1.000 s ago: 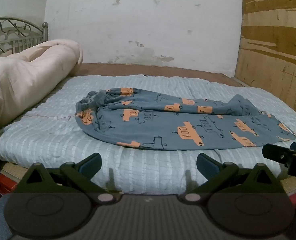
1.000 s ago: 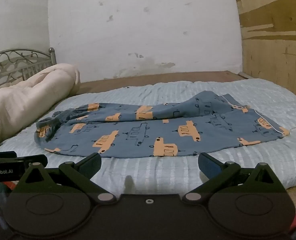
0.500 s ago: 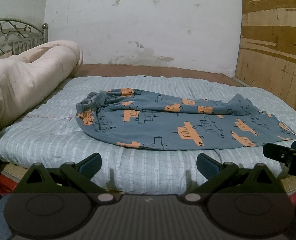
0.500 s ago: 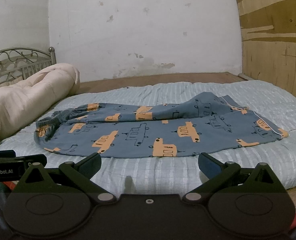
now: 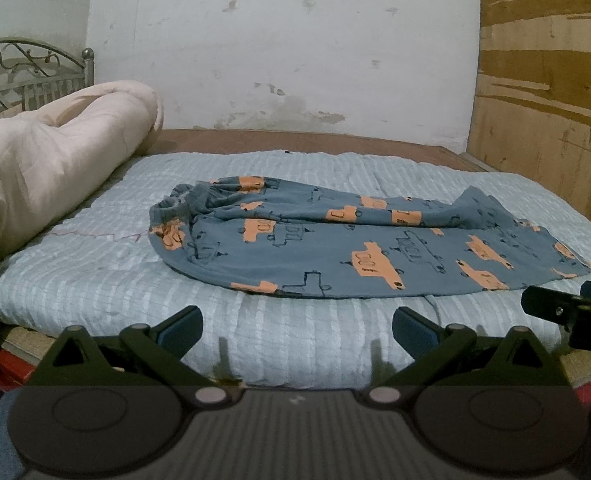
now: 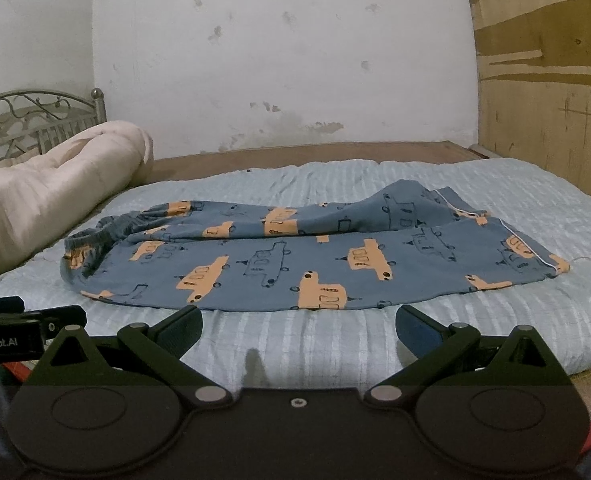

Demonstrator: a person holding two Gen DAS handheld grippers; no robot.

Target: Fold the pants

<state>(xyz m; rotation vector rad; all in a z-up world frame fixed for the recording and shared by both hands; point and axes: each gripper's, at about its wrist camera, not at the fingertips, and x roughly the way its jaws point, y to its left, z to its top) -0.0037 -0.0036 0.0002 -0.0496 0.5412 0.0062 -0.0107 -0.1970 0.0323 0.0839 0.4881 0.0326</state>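
Blue pants (image 5: 355, 240) (image 6: 303, 256) printed with orange vehicles lie lengthwise across the pale blue mattress pad (image 5: 95, 280) (image 6: 495, 320), waistband at the left, leg cuffs at the right, one leg over the other. My left gripper (image 5: 297, 326) hovers open over the pad's near edge, short of the pants, nothing between its fingers. My right gripper (image 6: 299, 326) is open too, just in front of the pants' near hem. Each gripper shows at the edge of the other's view.
A rolled cream quilt (image 5: 47, 172) (image 6: 43, 196) lies along the left of the bed before a metal headboard (image 6: 35, 120). A white wall stands behind and a plywood panel (image 5: 547, 100) on the right. Bare brown bed board (image 6: 315, 152) shows beyond the pad.
Both views have crept slightly backward and settled; the pants sit a little lower in the right wrist view. Both grippers stay open and the pants have not moved.
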